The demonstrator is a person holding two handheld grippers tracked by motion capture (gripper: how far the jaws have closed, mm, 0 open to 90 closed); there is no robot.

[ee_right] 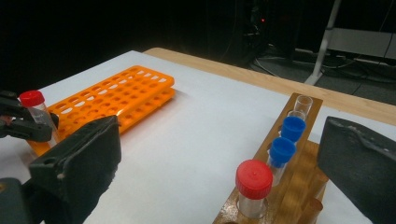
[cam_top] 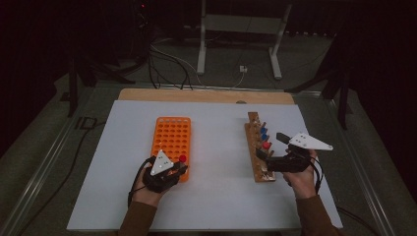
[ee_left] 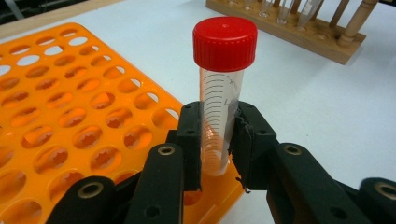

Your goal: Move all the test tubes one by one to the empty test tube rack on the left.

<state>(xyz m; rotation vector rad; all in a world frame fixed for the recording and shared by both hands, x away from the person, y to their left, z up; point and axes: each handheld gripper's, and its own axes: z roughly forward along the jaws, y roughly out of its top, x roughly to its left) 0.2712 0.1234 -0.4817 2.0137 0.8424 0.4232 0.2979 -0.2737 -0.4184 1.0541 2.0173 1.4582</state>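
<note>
My left gripper [ee_left: 217, 140] is shut on a clear tube [ee_left: 219, 121] with a red cap [ee_left: 225, 44], held upright. The tube's lower end is at the near right corner of the orange rack [ee_left: 56, 116]; how deep it sits in a hole I cannot tell. In the high view the left gripper [cam_top: 178, 169] is at that corner of the orange rack [cam_top: 172, 135]. My right gripper [ee_right: 224, 154] is open, its jaws wide apart on either side of the wooden rack [ee_right: 299, 186]. That rack holds a red-capped tube [ee_right: 253, 179], two blue-capped tubes [ee_right: 282, 150] and an uncapped tube [ee_right: 303, 102].
A white sheet [cam_top: 216, 162] covers the table, with a strip of bare wood [cam_top: 206, 96] along the far edge. The wooden rack [cam_top: 255, 162] stands right of centre, the right gripper [cam_top: 271, 150] beside it. Cables and a metal stand [cam_top: 236, 29] lie on the floor beyond.
</note>
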